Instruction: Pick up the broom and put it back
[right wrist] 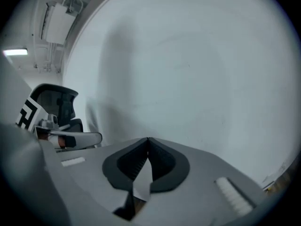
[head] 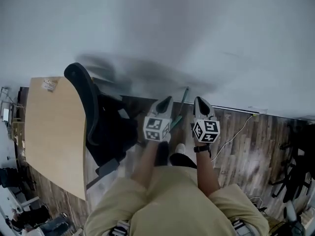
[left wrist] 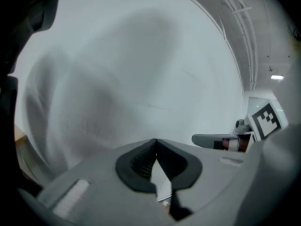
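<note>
Leaning against the white wall [head: 162, 28], there's the broom [head: 181, 107], its thin green handle running up slantwise in the gap between the two hand-held grippers. Neither one has hold of it. Its lower end drops behind the grippers, and the head can't be made out from above.

The left hand-held gripper [head: 165, 103] sits just left of the handle and points at the wall. In its own view the jaws are pressed together, tips meeting, nothing between them. The right hand-held gripper [head: 201, 103] is just right of the handle, level with its partner, and its own view shows the same: jaws closed tip to tip, pinching nothing, plain wall ahead. Each gripper view catches the other gripper off to the side.

Behind the right hand-held gripper a dark watch [head: 201, 149] wraps the wrist, with khaki trousers [head: 172, 195] below it. To the left of the left hand-held gripper stands a black chair [head: 93, 112], and further left again a pale wooden worktop [head: 51, 136]. To the right of the right hand-held gripper a white cable [head: 236, 132] trails across the wooden floor [head: 256, 151].
</note>
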### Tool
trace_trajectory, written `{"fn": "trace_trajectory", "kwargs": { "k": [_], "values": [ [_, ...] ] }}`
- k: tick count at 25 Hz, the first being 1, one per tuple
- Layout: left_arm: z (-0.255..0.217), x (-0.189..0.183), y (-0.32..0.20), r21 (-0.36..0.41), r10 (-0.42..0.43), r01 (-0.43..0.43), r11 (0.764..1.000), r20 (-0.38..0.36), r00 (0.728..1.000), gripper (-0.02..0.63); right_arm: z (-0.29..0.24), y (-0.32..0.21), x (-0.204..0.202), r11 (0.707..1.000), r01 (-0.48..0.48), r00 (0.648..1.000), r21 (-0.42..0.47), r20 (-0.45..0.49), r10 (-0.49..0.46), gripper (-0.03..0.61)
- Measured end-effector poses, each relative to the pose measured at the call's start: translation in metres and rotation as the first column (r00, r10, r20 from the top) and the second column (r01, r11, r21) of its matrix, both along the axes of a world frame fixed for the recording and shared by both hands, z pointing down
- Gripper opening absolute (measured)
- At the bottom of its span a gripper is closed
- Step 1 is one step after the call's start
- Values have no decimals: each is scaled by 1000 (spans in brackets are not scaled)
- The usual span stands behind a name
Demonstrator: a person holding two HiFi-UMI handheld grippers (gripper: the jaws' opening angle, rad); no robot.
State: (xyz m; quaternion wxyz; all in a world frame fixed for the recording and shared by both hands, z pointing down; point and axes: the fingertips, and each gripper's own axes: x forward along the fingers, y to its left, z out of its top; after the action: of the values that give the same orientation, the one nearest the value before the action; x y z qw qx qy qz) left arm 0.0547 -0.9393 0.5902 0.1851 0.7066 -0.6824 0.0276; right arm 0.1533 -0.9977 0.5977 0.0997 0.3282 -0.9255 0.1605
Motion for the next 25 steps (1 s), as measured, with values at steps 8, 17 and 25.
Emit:
{"fn": "trace_trajectory", "kwargs": {
  "k": [8, 17, 25],
  "values": [
    [-106, 32, -17, 141, 45, -55, 988, 75, 996, 2, -131, 0, 24, 977, 21, 993, 213, 109, -45, 6],
    [-181, 57, -26, 254, 59, -97, 962, 154, 986, 2, -205, -5, 55, 939, -36, 994, 341, 111, -2, 6],
    [-196, 66, -18, 269, 76, -125, 955, 183, 980, 2, -216, 1, 62, 930, -57, 993, 363, 120, 14, 6]
  ]
}}
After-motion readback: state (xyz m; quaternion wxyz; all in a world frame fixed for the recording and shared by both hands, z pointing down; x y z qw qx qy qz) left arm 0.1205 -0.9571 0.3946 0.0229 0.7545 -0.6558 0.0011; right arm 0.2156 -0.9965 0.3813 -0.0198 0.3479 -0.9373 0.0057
